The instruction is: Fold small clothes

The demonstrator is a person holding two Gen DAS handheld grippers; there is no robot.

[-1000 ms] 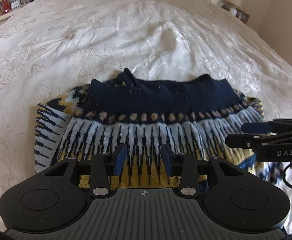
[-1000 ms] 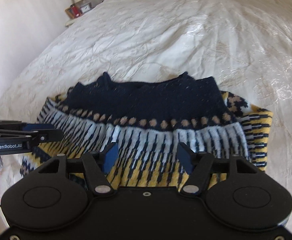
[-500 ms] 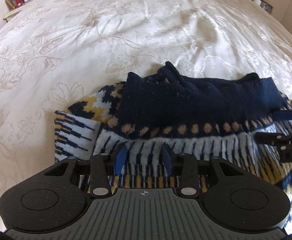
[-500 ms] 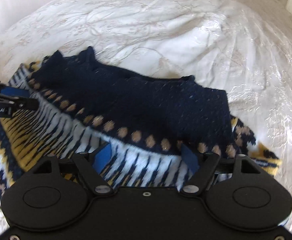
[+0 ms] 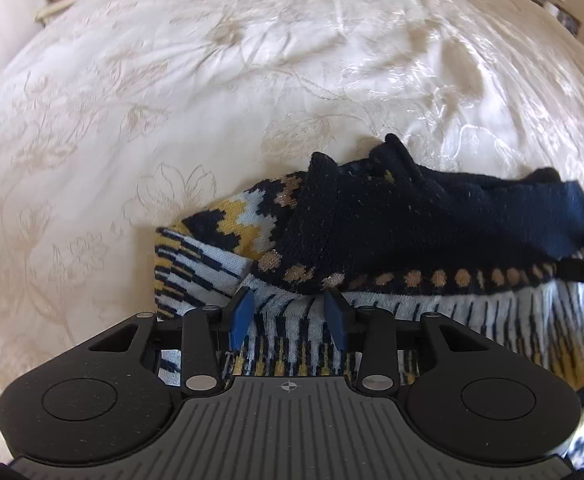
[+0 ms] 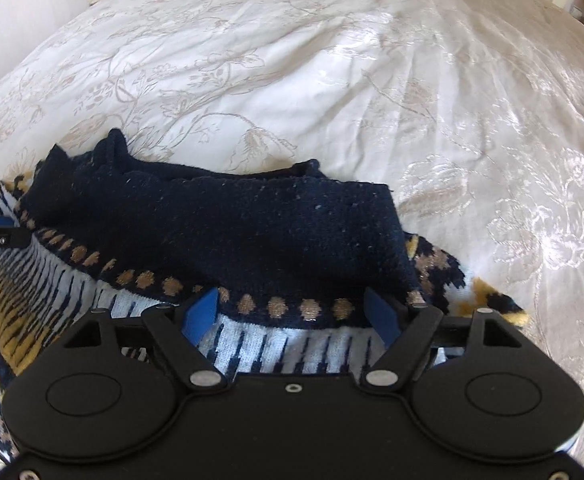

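Grippers are pushing farther over the sweater lying on the bedspread: left gripper and right gripper both spread, fabric now closer between fingers.

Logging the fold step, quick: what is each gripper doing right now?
Left gripper: open, jaws apart over the patterned knit sweater, gripping nothing.
Right gripper: open wide over the same sweater, gripping nothing.
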